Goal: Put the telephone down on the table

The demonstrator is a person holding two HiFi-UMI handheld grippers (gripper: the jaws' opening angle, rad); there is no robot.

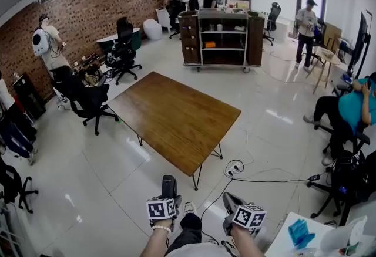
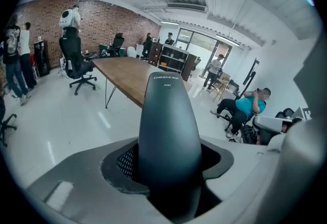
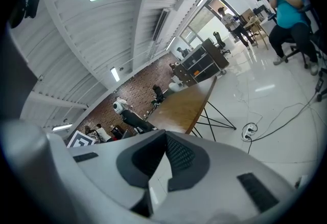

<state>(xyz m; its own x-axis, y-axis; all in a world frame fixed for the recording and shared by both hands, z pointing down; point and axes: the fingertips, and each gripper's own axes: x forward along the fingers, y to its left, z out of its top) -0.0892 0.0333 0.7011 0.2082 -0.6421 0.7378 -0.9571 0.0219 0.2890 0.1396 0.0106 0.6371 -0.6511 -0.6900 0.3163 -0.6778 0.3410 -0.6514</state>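
A black telephone handset (image 1: 169,183) stands up out of my left gripper (image 1: 168,196), which is shut on its lower part, low in the head view. In the left gripper view the handset (image 2: 169,126) fills the middle between the grey jaws and points toward the brown wooden table (image 2: 126,75). The table (image 1: 176,114) stands on thin black legs in the middle of the room, some way ahead of both grippers, with a bare top. My right gripper (image 1: 230,203) is beside the left one, jaws together and nothing held. Beyond those jaws the table (image 3: 190,107) shows again.
A white power strip (image 1: 235,168) with a black cable lies on the floor near the table's near corner. Black office chairs (image 1: 88,100) stand to the left. A shelf cart (image 1: 222,39) is at the back. A seated person (image 1: 346,112) is at the right, and a white table corner (image 1: 299,238) at lower right.
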